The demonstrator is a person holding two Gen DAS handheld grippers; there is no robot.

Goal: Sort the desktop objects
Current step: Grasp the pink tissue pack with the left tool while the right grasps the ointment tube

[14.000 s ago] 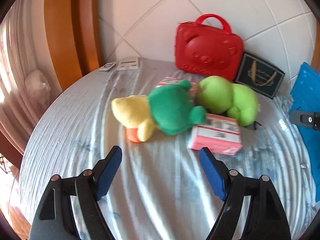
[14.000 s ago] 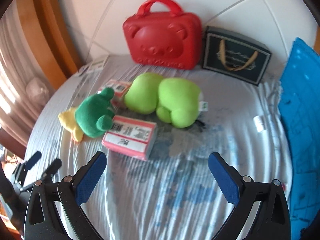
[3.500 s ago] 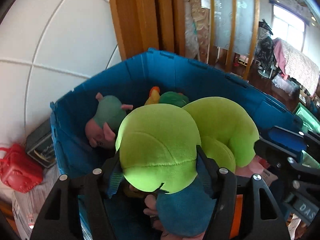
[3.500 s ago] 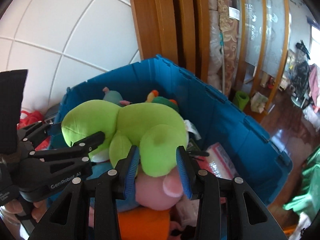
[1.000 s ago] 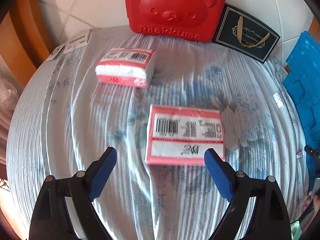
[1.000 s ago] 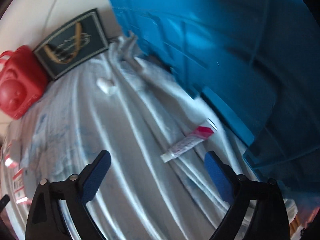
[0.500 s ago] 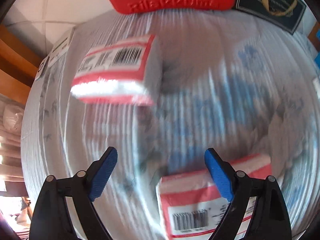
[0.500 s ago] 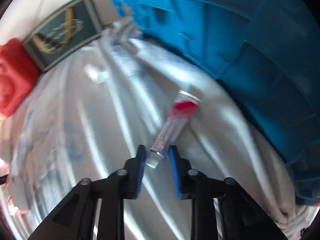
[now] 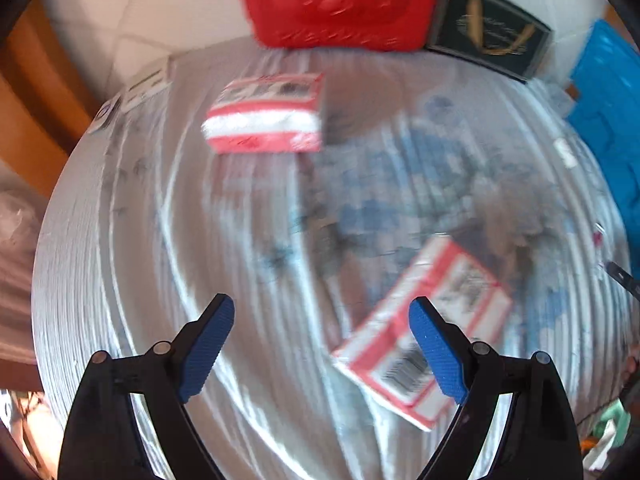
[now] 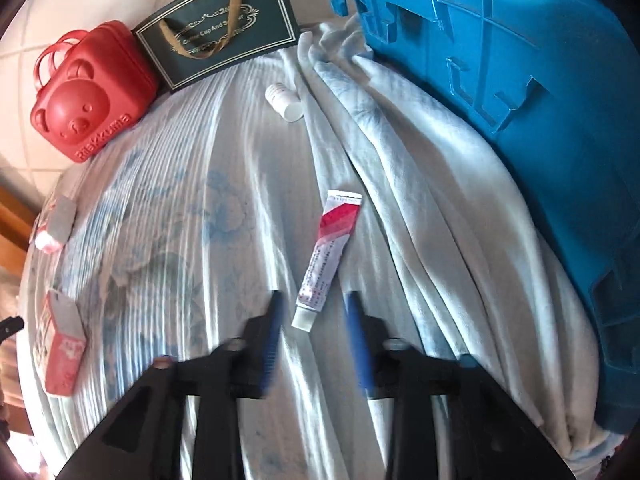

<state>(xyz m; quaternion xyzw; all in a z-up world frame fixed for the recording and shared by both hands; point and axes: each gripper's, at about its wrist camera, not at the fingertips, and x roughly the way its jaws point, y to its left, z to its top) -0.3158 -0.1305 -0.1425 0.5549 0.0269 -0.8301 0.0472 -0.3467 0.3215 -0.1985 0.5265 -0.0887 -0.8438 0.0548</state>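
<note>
A red-and-white tube (image 10: 329, 255) lies on the striped cloth, its cap end just ahead of my right gripper (image 10: 314, 330), whose jaws are partly open and empty, blurred by motion. My left gripper (image 9: 320, 344) is wide open and empty above the cloth. A pink-and-white tissue pack (image 9: 424, 340) lies tilted beside the right finger (image 9: 436, 356). A second tissue pack (image 9: 266, 120) lies farther back. Both packs show small at the left edge of the right wrist view (image 10: 62, 352).
A red bear-shaped case (image 9: 340, 0) and a dark gift bag (image 9: 488, 36) stand at the back wall. A blue crate (image 10: 520, 100) stands at the right. A small white bottle (image 10: 285, 101) lies near the bag. Remotes (image 9: 140, 84) lie at the far left.
My right gripper has opened from nearly shut around the tube's cap end and the tube lies free. The left view has swung, and the near tissue pack now sits tilted by the right finger.
</note>
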